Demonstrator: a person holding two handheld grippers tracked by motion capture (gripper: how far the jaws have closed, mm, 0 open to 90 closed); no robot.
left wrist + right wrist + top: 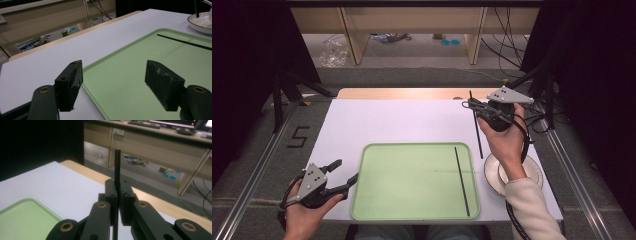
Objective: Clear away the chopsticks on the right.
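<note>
The right gripper (473, 106), raised at 2 o'clock over the table (362, 125), clamps a black stick (475, 127) upright between its jaws, while the left gripper (343, 172), jaws apart, rests at 8 o'clock beside the tray (412, 215), where a second stick (461, 180) lies.

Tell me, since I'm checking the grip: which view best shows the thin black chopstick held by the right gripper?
The right gripper view: the thin black chopstick stands pinched between shut jaws. The high view shows its whole length beside the right gripper.
</note>
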